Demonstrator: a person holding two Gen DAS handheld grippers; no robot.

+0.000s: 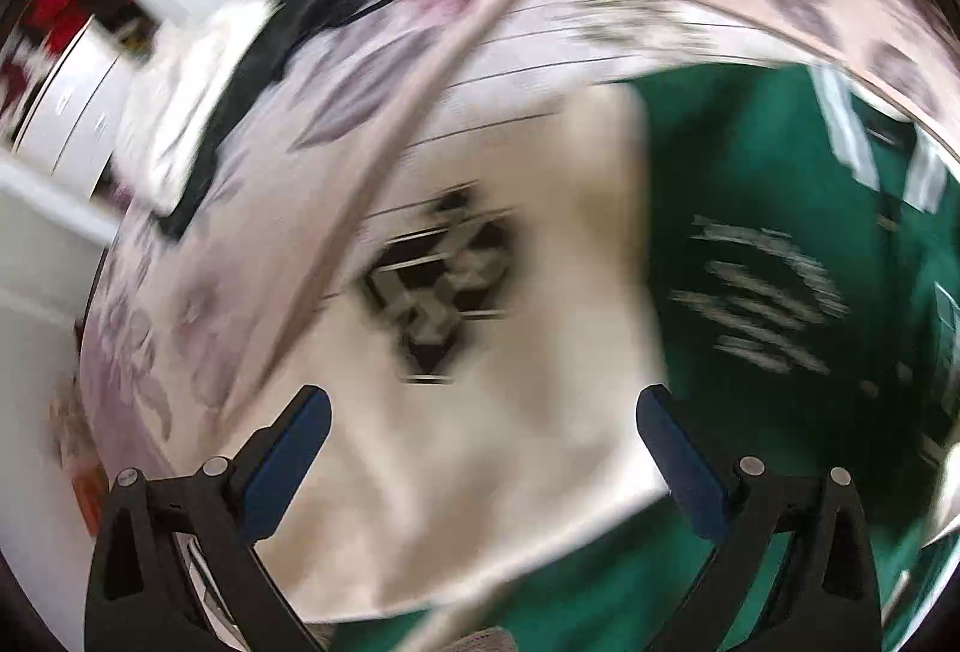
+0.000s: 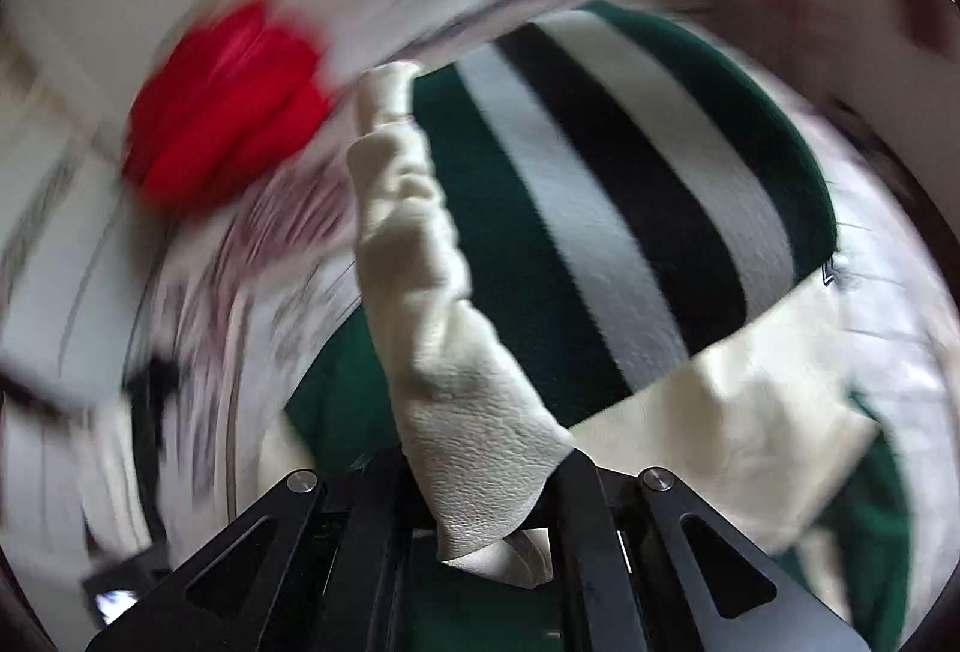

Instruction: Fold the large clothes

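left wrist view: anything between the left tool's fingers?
No grip. The left tool is open over the cream panel of the green jacket, seen between its fingers in the left wrist view.

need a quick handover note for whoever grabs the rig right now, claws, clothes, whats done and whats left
Left claw: open, empty, over the cream panel of the green jacket.
Right claw: shut on a cream leather-like fold of that jacket, bunched between the jaws.
Clothes: jacket spread on the floral sheet; striped part ahead of the right claw; red garment beyond.
Done: one grip taken. Left: the fold is not finished; views are blurred, so check the lay first.
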